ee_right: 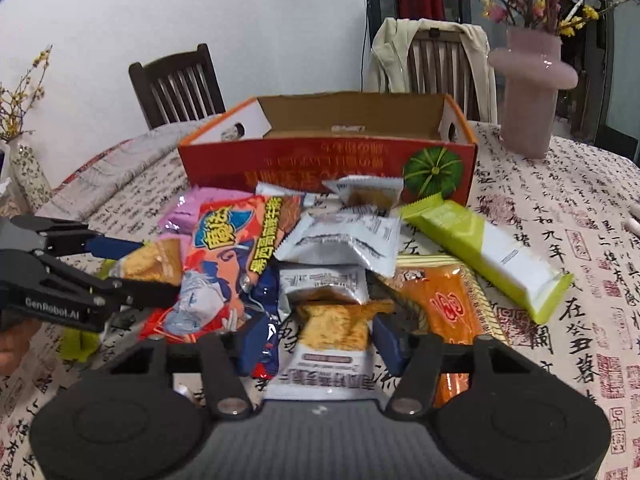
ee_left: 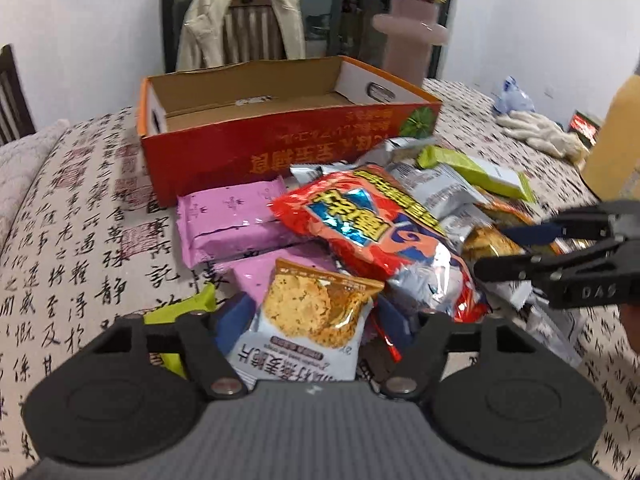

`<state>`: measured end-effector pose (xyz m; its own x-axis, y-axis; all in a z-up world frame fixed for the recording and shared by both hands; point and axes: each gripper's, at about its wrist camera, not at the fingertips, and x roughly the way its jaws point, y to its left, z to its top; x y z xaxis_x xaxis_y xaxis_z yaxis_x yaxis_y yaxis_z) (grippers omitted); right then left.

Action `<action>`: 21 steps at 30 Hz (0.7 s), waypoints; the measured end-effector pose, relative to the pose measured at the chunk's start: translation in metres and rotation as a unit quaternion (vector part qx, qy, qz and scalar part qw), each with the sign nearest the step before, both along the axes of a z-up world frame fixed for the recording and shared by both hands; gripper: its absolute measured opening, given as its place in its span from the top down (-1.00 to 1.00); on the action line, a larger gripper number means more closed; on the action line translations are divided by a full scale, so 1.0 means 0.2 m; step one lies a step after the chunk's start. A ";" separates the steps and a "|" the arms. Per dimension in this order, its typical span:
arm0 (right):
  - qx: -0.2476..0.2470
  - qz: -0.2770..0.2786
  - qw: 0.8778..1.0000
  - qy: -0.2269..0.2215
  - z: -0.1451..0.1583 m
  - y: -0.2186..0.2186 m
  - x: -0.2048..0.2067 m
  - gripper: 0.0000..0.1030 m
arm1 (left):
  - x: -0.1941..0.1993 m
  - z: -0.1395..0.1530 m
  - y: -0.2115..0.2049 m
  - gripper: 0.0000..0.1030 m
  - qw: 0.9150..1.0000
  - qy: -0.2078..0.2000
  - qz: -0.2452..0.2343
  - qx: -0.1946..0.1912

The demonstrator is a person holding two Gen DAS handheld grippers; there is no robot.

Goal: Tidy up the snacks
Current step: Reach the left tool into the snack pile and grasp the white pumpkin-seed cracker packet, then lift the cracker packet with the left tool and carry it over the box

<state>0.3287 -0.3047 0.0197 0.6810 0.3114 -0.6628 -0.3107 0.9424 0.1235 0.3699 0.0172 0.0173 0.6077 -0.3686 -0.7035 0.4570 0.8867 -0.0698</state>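
Surface (ee_right: 580, 240): covered by a calligraphy-print cloth, carrying the box at the back and the loose snack heap in front of it; worth keeping packets from sliding toward the near edge

Box (ee_left: 256, 148): red cardboard, open on top, seemingly with nothing in it yet, standing just behind the heap; best approached from above its near wall, with the first packets laid flat at one end so later ones stack neatly

Snack heap (ee_right: 336, 240): overlapping packets touching the box front; top and outer pieces best taken first, since pulling a buried one drags its neighbours

Red chip bag (ee_left: 360, 220): largest packet, lying across the purple wrappers; puffy and slippery, better pinched at a sealed end than across the belly

Green bar (ee_right: 484, 256): long, on the right side of the heap, mostly free, an easy later pick

Left tool (ee_left: 312, 328): spread wide on either side of the oat-crisp packet (ee_left: 316, 320), not yet squeezing as far as can be judged; closing on the crimped top edge spares the crisps inside

Right tool (ee_right: 316, 340): likewise released, straddling a second oat-crisp packet (ee_right: 332, 320) at the near edge of the heap; a gentle squeeze, a straight lift, then a carry over the box wall
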 end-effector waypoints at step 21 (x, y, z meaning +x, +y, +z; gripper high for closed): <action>0.018 -0.003 0.998 -0.054 0.19 -0.15 -0.25 0.34 | -0.38 0.35 0.04 0.20 0.996 -0.027 0.076 -0.043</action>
